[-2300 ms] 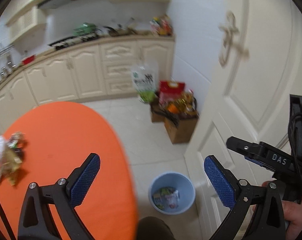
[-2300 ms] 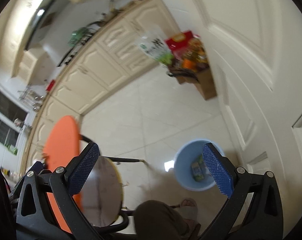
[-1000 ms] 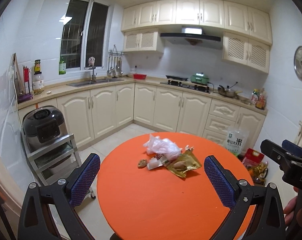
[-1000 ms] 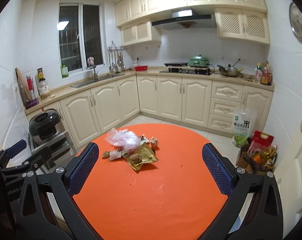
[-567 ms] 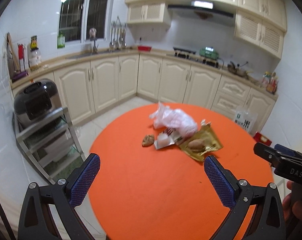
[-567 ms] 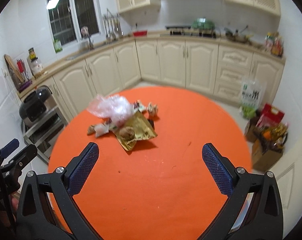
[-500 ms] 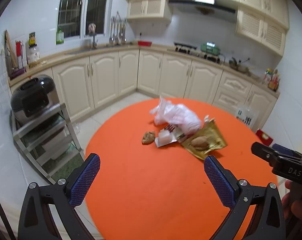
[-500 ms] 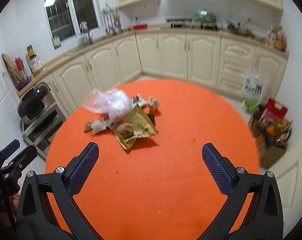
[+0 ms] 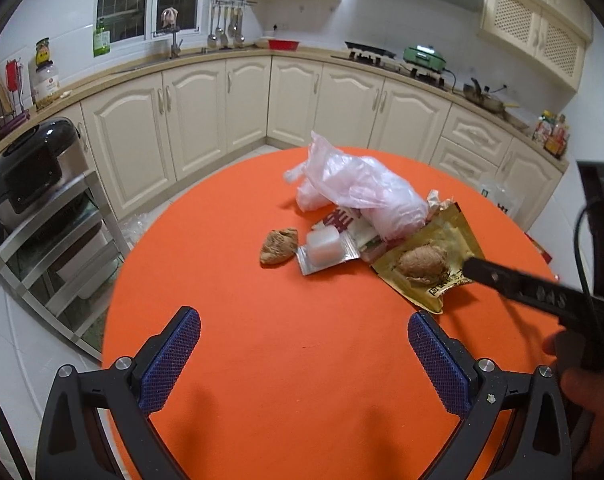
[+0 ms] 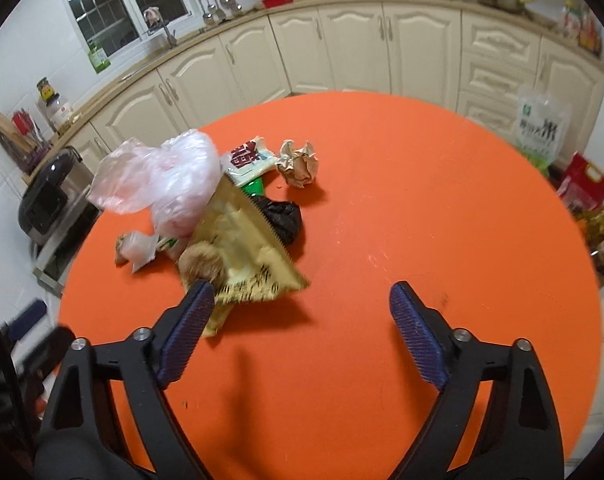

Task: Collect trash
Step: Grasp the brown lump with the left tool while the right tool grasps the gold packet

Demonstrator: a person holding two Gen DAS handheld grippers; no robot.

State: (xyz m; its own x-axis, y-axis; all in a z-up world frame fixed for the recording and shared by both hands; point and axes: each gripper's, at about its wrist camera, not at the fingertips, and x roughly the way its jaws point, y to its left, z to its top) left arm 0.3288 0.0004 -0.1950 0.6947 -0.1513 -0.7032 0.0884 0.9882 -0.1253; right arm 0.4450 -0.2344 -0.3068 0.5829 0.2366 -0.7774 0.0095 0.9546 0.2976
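My left hand-held gripper (image 9: 303, 354) is matte black plastic with two angled arms; its fingers (image 9: 170, 358) wear dark blue, knurled pads; silver screws dot the joints; my right hand-held gripper (image 10: 302, 332) matches it, and from the left view shows white lettering, a black cable and bare skin below.

Both views, earlier turned down toward the floor and a blue bin, are now directed at the orange counter (image 9: 302, 360). The trash pile has been approached since half a second ago: the gold wrapper (image 10: 246, 256) is now seen just ahead of the right hand-held gripper (image 10: 302, 332), its left finger overlapping the wrapper's near edge. The left hand-held gripper (image 9: 302, 356) has been brought closer to the foil packet (image 9: 325, 250) and pink bag (image 9: 361, 196)
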